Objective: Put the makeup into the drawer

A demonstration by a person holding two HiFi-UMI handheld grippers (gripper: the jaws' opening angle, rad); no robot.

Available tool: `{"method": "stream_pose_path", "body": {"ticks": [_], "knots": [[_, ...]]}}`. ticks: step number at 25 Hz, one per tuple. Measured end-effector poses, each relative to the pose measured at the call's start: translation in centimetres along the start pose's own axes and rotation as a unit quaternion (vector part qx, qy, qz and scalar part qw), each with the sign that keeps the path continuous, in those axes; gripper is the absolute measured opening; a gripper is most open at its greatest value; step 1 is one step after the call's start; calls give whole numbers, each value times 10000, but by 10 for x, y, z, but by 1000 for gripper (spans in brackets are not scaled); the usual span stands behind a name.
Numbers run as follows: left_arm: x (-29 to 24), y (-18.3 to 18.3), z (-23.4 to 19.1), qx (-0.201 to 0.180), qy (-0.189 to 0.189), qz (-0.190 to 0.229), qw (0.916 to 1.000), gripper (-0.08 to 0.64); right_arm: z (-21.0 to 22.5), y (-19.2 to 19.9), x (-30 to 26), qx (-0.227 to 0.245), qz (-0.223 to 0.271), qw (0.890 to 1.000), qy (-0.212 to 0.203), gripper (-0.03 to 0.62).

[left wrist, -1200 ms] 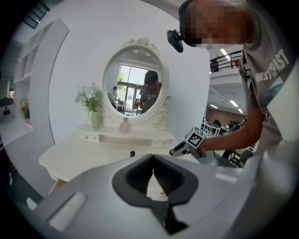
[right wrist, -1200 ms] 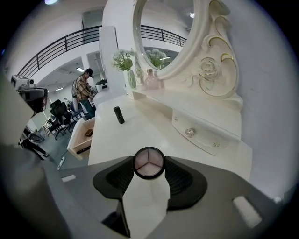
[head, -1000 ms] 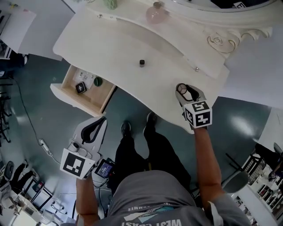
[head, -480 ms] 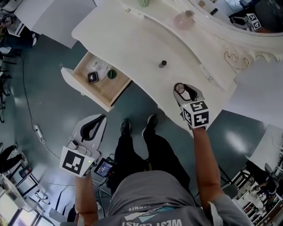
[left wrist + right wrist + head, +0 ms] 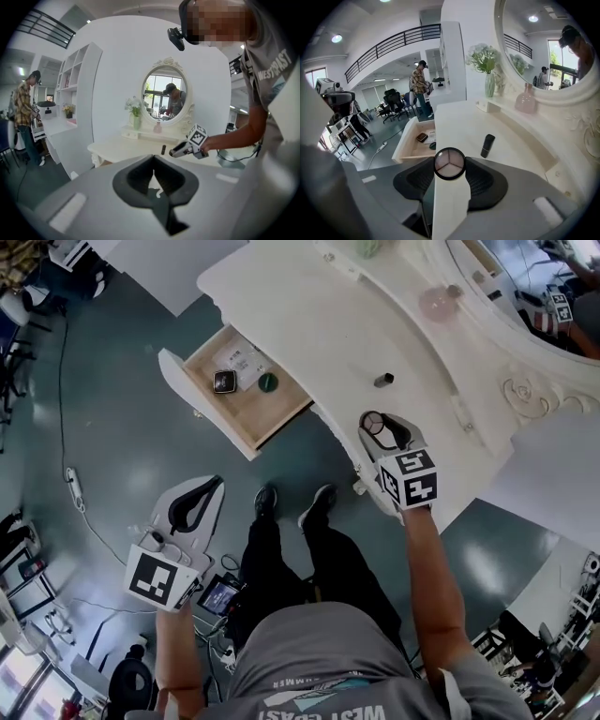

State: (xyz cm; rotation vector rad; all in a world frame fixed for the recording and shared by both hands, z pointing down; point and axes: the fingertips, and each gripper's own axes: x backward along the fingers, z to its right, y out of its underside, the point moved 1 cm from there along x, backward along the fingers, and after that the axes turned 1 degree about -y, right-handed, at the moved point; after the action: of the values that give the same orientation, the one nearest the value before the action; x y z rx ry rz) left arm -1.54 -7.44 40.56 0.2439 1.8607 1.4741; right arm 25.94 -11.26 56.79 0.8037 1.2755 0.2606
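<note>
My right gripper (image 5: 376,425) is shut on a round clear-lidded makeup compact (image 5: 449,163), held over the front edge of the white dressing table (image 5: 309,315). A black lipstick tube (image 5: 383,380) stands on the tabletop just beyond it. To the left, the wooden drawer (image 5: 281,418) is pulled open; in it lie a dark square compact (image 5: 223,382), a white card (image 5: 246,362) and a green round piece (image 5: 268,382). My left gripper (image 5: 217,482) hangs low over the floor, below the drawer, its jaws shut with nothing between them.
A pink bottle (image 5: 439,302) and a green vase (image 5: 367,247) stand at the back of the table under the oval mirror (image 5: 164,93). The person's legs and shoes (image 5: 265,502) are below the table edge. A cable (image 5: 73,484) trails on the floor.
Both grippers have shifted left along the table front toward the drawer side, the right one still carrying the compact. The view has swung, so table and drawer now sit further right.
</note>
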Motion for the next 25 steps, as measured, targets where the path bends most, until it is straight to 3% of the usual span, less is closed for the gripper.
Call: {"method": "stream_pose_path", "body": {"ticks": [13, 25], "knots": [[53, 35, -25, 354, -584, 69, 9976, 3, -72, -37, -48, 639, -52, 9963, -566, 215], [80, 70, -58, 710, -757, 26, 9946, 3, -130, -61, -100, 1027, -262, 9902, -905, 215]]}}
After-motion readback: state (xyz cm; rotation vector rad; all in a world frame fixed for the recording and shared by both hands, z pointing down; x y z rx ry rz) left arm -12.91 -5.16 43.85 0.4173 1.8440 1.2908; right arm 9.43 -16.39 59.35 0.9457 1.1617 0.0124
